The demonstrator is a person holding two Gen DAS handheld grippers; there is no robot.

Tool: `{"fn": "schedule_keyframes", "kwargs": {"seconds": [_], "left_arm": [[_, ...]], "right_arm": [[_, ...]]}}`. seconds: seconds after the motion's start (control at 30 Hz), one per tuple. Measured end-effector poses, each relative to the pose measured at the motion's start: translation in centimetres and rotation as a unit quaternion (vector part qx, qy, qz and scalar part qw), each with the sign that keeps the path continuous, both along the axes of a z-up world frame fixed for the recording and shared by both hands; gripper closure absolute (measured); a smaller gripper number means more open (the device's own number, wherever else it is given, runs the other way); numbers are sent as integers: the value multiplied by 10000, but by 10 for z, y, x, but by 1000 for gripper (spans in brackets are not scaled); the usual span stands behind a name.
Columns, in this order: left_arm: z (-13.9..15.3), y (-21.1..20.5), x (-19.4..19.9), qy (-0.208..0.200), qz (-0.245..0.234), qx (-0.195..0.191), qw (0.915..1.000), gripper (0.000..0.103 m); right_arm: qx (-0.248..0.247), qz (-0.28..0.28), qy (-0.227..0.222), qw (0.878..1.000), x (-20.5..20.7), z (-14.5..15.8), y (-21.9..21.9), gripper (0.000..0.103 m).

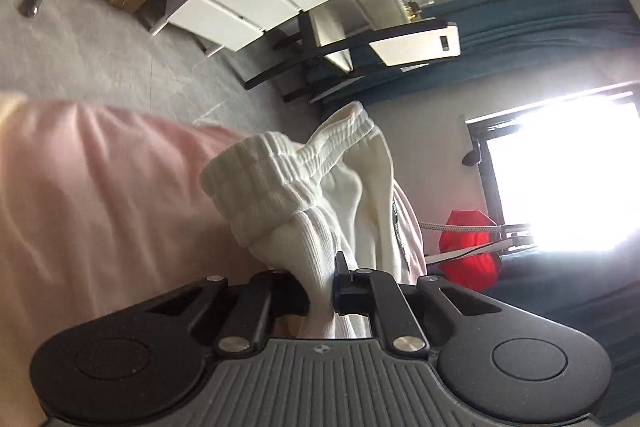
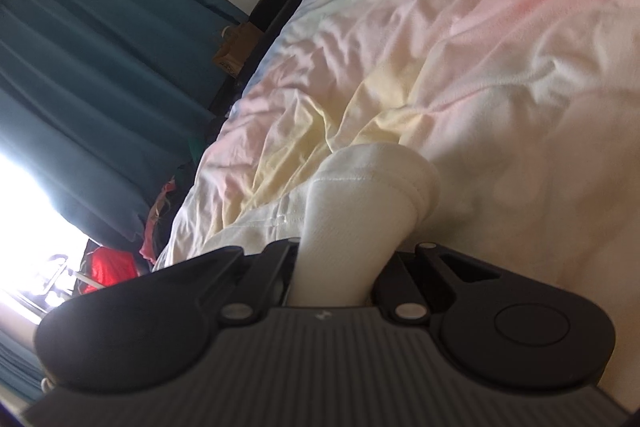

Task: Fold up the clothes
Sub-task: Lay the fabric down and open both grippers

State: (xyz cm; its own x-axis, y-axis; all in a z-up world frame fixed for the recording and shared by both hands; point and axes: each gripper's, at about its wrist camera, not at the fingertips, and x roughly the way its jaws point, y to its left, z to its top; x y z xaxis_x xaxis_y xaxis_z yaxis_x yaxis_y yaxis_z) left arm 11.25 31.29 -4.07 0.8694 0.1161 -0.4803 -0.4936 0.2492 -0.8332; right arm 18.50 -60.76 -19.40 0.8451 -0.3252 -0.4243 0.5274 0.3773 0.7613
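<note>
While pinched tight, each tool grips white garment (over pastel bedding).

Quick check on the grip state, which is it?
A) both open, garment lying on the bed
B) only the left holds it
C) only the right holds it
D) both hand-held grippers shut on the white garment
D: the left hand-held gripper pinches ribbed fabric of the white garment between its fingers, and the right hand-held gripper has a bunched fold of it clamped too, above the pastel bedspread.
</note>
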Motion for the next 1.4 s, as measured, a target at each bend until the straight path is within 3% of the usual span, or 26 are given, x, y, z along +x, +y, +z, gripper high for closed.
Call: {"fn": "schedule_keyframes", "kwargs": {"seconds": [0.13,0.23,0.33,0.47,0.6,0.7,0.73,0.77,0.8,0.83,0.87,0.97,1.13,1.27,1.4], "left_arm": [[38,13,-20,274,-334,168,9989,94],[46,19,-37,606,-573,225,9963,94],[31,16,-50,1196,-766,433,9889,94],[7,10,-52,1781,-949,740,9766,92],[9,0,-40,1998,-1283,1345,9620,86],[20,-17,-34,2135,-1534,1920,9455,70],[24,-23,-33,2163,-1617,2107,9395,53],[27,-29,-32,2178,-1699,2290,9334,38],[29,-35,-31,2177,-1742,2489,9275,31],[31,-42,-31,2164,-1757,2699,9217,18],[34,-49,-33,2131,-1754,2887,9168,14],[51,-78,-40,1892,-1671,3573,8992,0],[82,-130,-48,1293,-1743,4644,8586,0],[100,-170,-49,837,-2098,5105,8297,0],[108,-208,-49,419,-2438,5186,8184,0]], "right_arm": [[-489,-91,54,9987,-11,23,11,98],[-658,-267,111,9974,-25,34,13,98],[-309,-553,265,9976,-42,29,4,98],[287,-498,687,9960,-55,2,-7,97],[122,-339,961,9947,-52,-1,-4,95],[-273,-232,1297,9909,-45,11,3,88],[-402,-218,1391,9892,-44,15,5,77],[-517,-193,1394,9887,-45,20,7,58],[-614,-163,1366,9886,-46,25,9,45],[-731,-165,1341,9881,-47,31,11,19],[-909,-182,1285,9874,-50,40,15,13],[-1435,-47,1238,9819,-56,65,29,13],[-2374,501,872,9662,-62,110,75,13],[-3136,1304,464,9394,-67,146,126,15],[-3361,1838,78,9237,-70,177,163,15]]}}
